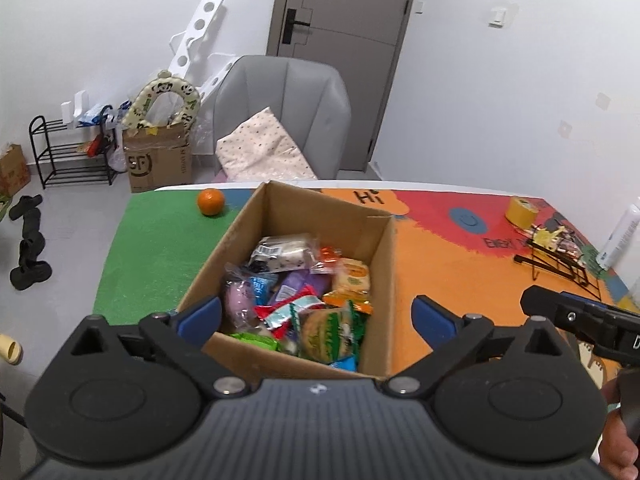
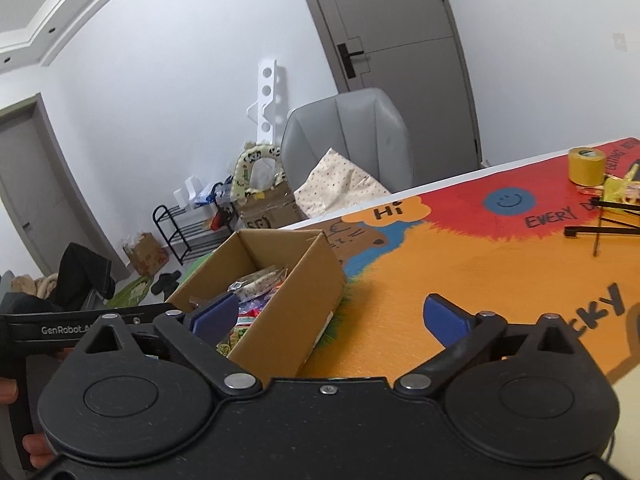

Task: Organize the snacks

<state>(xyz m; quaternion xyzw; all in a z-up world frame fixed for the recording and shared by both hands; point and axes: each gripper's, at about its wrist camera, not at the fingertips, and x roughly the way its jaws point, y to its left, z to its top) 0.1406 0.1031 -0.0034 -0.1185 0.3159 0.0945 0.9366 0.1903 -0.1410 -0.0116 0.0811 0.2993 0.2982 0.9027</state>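
An open cardboard box (image 1: 376, 264) stands on the colourful table mat, filled with several wrapped snacks (image 1: 304, 300) in purple, red, green and orange packets. My left gripper (image 1: 316, 316) hovers over the box's near end, jaws wide open with nothing pressed between the blue pads. In the right wrist view the same box (image 2: 296, 304) lies to the left, and my right gripper (image 2: 332, 316) stands wide open beside its right wall, empty. The other gripper's black body (image 2: 72, 328) shows at the left edge.
An orange (image 1: 211, 201) rests on the green part of the mat (image 1: 152, 256). A yellow tape roll (image 1: 521, 211), a black wire rack (image 1: 560, 260) with packets and a white bottle (image 1: 622, 236) stand at the right. A grey chair (image 1: 280, 116) sits beyond the table.
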